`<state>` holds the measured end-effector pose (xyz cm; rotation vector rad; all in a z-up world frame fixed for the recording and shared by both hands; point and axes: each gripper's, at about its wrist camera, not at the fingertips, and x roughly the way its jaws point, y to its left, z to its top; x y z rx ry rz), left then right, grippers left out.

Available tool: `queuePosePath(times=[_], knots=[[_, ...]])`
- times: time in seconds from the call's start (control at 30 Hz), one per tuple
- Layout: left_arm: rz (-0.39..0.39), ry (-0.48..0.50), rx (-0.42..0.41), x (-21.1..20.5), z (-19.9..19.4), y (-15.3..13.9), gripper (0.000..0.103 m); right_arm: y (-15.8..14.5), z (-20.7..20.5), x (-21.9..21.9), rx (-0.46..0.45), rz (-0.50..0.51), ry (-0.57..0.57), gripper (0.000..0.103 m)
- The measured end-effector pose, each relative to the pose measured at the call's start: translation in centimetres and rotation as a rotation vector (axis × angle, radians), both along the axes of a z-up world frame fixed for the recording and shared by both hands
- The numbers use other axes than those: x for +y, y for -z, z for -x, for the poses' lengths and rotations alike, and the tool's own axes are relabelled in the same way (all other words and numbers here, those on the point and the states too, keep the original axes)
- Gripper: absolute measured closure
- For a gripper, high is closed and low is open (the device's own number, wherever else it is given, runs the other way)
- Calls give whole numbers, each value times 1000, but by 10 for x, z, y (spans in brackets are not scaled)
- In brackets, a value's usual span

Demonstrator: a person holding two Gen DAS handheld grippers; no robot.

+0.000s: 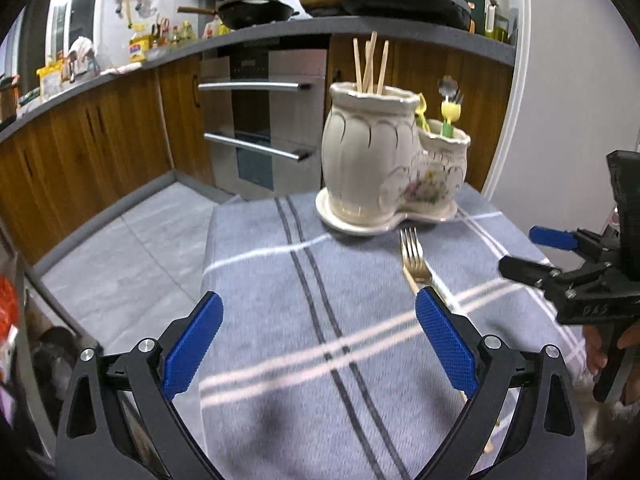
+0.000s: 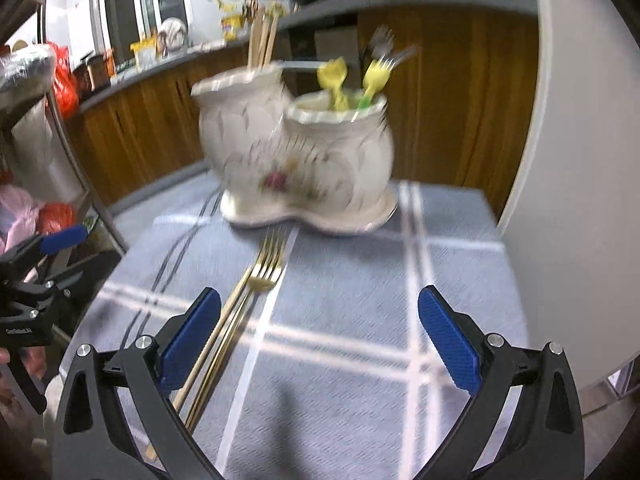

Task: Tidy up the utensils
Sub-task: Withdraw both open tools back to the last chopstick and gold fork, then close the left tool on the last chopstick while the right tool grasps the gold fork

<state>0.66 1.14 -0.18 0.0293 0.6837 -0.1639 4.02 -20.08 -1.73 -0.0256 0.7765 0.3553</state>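
A cream ceramic double-pot holder (image 1: 384, 160) stands at the far end of the cloth-covered table; it also shows, blurred, in the right wrist view (image 2: 296, 156). Its tall pot holds wooden chopsticks (image 1: 370, 64); its low pot holds yellow and green plastic utensils (image 1: 450, 114) and a metal one. A gold fork (image 1: 414, 258) lies on the cloth in front of the holder, tines toward it, next to chopsticks (image 2: 208, 344). My left gripper (image 1: 318, 344) is open and empty; its right finger covers the fork's handle. My right gripper (image 2: 320, 340) is open and empty, with the fork (image 2: 266, 260) by its left finger.
The table carries a blue-grey striped cloth (image 1: 320, 288). Wooden kitchen cabinets (image 1: 80, 148) and an oven (image 1: 260, 120) stand behind, with pans on the counter. A white round wall (image 2: 580, 160) rises at the right. Each gripper shows at the edge of the other's view.
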Motion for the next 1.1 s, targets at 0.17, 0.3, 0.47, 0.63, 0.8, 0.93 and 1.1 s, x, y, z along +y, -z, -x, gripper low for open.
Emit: queuePosePath(times=[0.17, 0.3, 0.47, 0.63, 0.8, 0.93, 1.1], knots=[[7, 2, 32, -1, 3, 8, 7, 15, -5, 18, 71, 9, -14, 11], [0, -2, 45, -1, 5, 12, 7, 22, -9, 29, 108, 32, -12, 25], [16, -4, 54, 1, 4, 14, 7, 30, -13, 41, 148, 29, -24, 43], [22, 1, 57, 0, 4, 15, 7, 34, -16, 56, 150, 63, -39, 67], [22, 5, 59, -2, 3, 16, 7, 35, -15, 67, 121, 123, -39, 81], [20, 5, 69, -5, 2, 17, 7, 35, -19, 63, 126, 97, -30, 93], [31, 13, 93, -13, -1, 19, 7, 31, -17, 44, 136, 46, -11, 97]])
